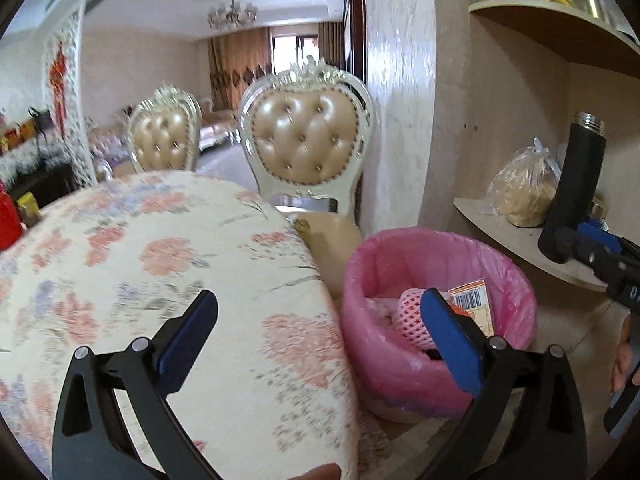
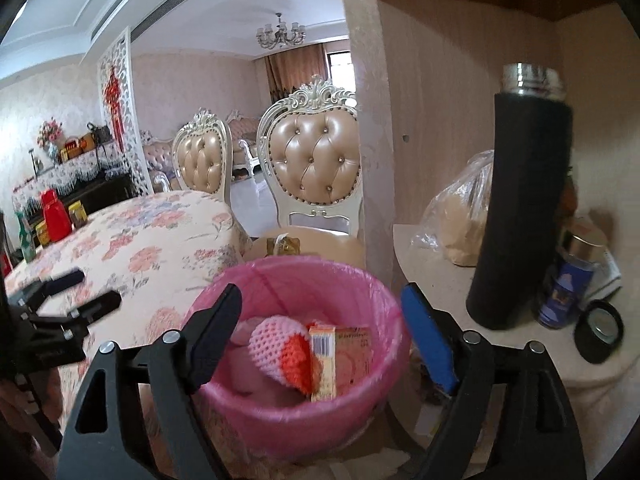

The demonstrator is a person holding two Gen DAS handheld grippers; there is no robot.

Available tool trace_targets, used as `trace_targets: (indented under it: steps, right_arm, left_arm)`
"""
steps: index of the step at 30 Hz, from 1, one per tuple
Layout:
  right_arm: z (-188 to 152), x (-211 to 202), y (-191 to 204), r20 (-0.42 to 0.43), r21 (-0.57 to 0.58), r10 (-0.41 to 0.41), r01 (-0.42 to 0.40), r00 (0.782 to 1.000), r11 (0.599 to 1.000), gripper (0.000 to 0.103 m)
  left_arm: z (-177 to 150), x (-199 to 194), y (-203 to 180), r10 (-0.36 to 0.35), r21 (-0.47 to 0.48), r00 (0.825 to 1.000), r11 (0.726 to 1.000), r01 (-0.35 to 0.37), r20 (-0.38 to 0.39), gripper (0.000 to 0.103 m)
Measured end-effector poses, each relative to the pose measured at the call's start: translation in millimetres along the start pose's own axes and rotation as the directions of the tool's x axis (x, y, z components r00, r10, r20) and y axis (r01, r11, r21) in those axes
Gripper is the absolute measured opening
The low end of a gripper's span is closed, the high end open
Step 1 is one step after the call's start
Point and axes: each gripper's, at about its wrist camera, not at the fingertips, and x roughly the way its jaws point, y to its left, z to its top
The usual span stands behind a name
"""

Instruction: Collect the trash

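A bin lined with a pink bag point(image 1: 400, 364) point(image 2: 304, 412) stands on the floor between the table and the shelf unit. Inside lie a pink foam fruit net point(image 2: 266, 342) point(image 1: 412, 316), an orange wrapper point(image 2: 294, 364) and a flat snack box with a barcode point(image 2: 340, 360) point(image 1: 474, 302). My left gripper point(image 1: 320, 336) is open, wide apart, with nothing between its fingers; its left finger is over the tablecloth, its right finger over the bin. My right gripper point(image 2: 320, 332) is open above the bin with nothing in it. The left gripper point(image 2: 70, 300) also shows at the left of the right wrist view.
A round table with a floral cloth point(image 1: 160, 280) point(image 2: 132, 240) sits left of the bin. Two tufted chairs point(image 1: 308, 136) point(image 2: 316, 160) stand behind. On the right, a shelf point(image 2: 440, 280) holds a tall black flask point(image 2: 520, 208), a plastic bag point(image 2: 460, 220) and small jars.
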Motion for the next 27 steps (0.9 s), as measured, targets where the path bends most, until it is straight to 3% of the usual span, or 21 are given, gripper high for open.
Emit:
trace_targets:
  steps: [6,23,27]
  right_arm:
    - [-18.7,-33.7,22.8,-0.002,-0.038,-0.029,0.028,1.000,0.999,0.085]
    - [-52.2,-77.2,55.6,-0.061,-0.041,-0.124,0.121,0.990,0.992,0.085]
    - [-61.5,-85.5,59.2,-0.075,-0.037,-0.150,0.148,0.986,0.988,0.085]
  left_arm:
    - [-14.5,-41.5,-3.0,-0.016,0.027,0.999,1.000,0.014,0.049,0.098]
    - [-75.1,-87.0,10.2,-0.062,-0.021,0.998,0.998,0.062,0.013,0.098]
    - [-83.7,-91.4,8.7,-0.103,-0.007,0.995,0.995,0.103,-0.004,0.098]
